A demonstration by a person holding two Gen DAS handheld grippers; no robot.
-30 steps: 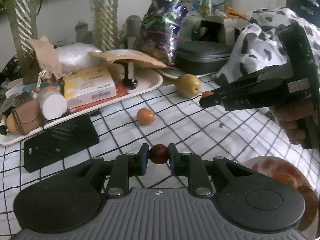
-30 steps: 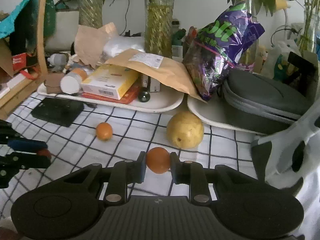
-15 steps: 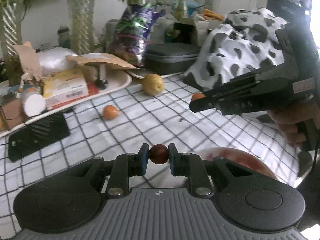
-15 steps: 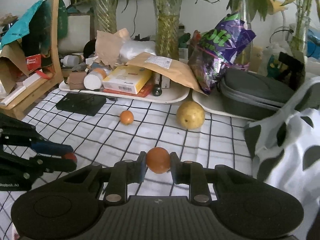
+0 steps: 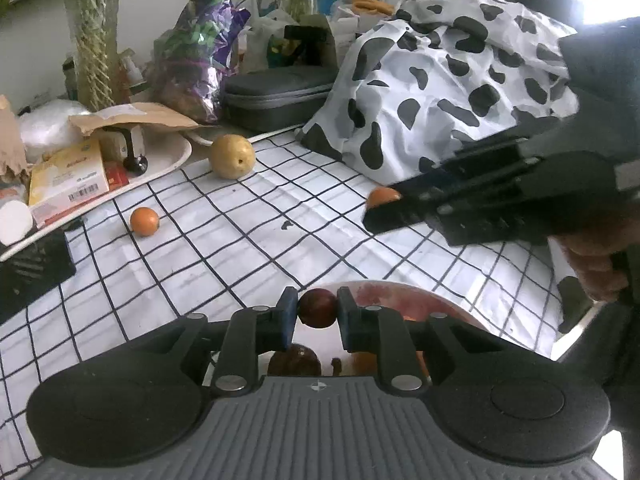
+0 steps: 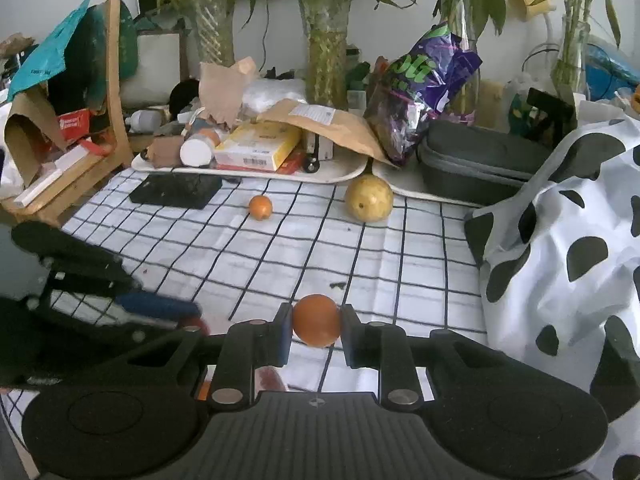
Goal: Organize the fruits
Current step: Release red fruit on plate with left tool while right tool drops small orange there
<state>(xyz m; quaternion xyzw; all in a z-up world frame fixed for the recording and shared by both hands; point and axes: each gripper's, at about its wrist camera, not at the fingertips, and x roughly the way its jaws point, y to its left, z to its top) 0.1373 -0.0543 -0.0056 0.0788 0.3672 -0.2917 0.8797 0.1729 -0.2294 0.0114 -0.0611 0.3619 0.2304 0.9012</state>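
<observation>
The left gripper (image 5: 317,312) pinches a small dark red fruit (image 5: 317,309) right over the rim of the plate (image 5: 448,306) near the desk's (image 5: 248,256) front edge, seemingly to drop it among the fruit there; the right gripper (image 6: 316,322) clamps a small orange (image 6: 316,320) and hangs alongside. A pear (image 5: 232,156) and another small orange (image 5: 144,221) lie loose on the checked cloth, uncollected; the plate holds a dark fruit and something orange, partly hidden.

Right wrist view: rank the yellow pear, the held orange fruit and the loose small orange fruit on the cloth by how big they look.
1. Held orange fruit and yellow pear: they look about alike. The held fruit is clamped right at the camera, so the farther pear is probably the bigger one.
2. Loose small orange fruit: clearly the smallest, and about as far off as the pear.
</observation>
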